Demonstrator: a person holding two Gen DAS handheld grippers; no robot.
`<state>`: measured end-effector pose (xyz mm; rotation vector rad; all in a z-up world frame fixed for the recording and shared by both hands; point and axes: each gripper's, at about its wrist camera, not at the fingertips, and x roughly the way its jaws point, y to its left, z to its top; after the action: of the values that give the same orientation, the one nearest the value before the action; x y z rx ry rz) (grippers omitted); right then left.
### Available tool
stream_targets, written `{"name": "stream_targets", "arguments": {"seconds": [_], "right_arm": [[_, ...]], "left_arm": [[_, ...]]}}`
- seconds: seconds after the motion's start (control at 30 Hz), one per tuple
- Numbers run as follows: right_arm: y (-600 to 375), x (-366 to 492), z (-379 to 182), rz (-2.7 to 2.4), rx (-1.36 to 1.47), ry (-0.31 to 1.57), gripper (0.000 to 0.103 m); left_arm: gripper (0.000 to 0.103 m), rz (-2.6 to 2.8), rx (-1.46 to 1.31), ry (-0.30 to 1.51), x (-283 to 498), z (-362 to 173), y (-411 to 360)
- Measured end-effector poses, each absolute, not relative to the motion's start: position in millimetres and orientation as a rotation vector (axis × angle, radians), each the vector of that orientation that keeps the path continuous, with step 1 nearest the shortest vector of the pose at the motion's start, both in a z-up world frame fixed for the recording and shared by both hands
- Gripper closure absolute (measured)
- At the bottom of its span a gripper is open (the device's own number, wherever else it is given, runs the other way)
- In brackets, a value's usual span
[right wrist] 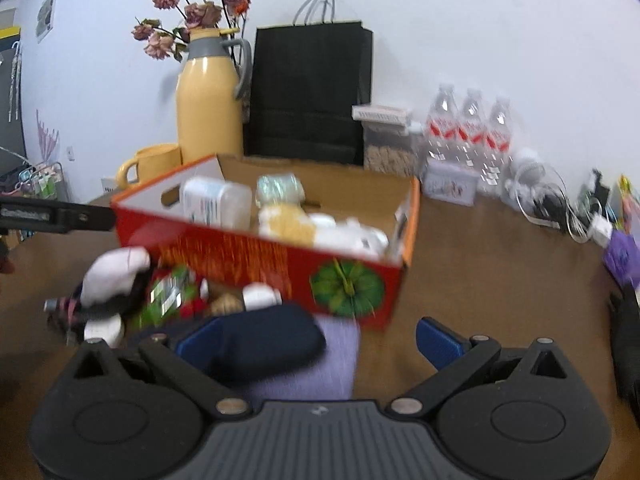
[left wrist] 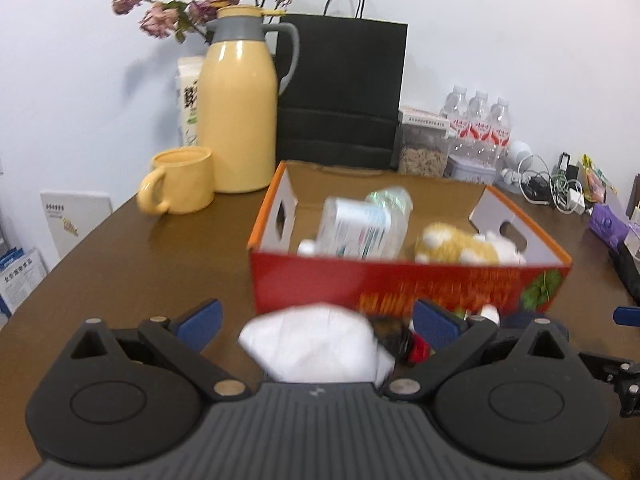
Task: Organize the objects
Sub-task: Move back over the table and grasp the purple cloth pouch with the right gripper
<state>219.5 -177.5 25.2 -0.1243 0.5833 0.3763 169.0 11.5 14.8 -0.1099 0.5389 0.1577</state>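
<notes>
A red cardboard box [left wrist: 400, 284] with orange rims stands on the brown table; inside lie a clear plastic bottle [left wrist: 364, 226] and a yellow-and-white plush toy [left wrist: 460, 246]. In front of the box my left gripper [left wrist: 316, 326] is open, with a white soft item [left wrist: 316, 344] lying between its blue fingers, untouched. The right wrist view shows the same box [right wrist: 280, 256], bottle [right wrist: 216, 202] and plush [right wrist: 288, 220]. My right gripper [right wrist: 316, 340] is open above a dark navy item [right wrist: 264, 344] and a lavender cloth [right wrist: 316, 368]. Small clutter [right wrist: 168, 296] lies left of it.
A yellow thermos jug [left wrist: 240, 116], yellow mug [left wrist: 180, 186] and black paper bag [left wrist: 340, 88] stand behind the box. Water bottles [left wrist: 478, 120], a food jar [left wrist: 424, 144] and tangled cables [left wrist: 552, 188] line the back right. The left gripper's arm [right wrist: 56, 214] reaches in at left.
</notes>
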Motion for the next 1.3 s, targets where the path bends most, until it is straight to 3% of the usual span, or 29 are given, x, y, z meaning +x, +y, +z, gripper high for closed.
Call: {"name": "stream_targets", "arguments": {"seconds": [0.43,1.3], "right_arm": [[-172.5,243.4,-16.8,0.398,-0.116,0.699,0.000],[-172.3,242.3,-16.1,0.399,-0.121,0.699,0.000]], "left_arm": [[0.000,0.179,-0.128,0.579,141.4,-15.8,11.1],[0.000,0.187,-0.136,0.579,146.8,-11.9,0.7]]}}
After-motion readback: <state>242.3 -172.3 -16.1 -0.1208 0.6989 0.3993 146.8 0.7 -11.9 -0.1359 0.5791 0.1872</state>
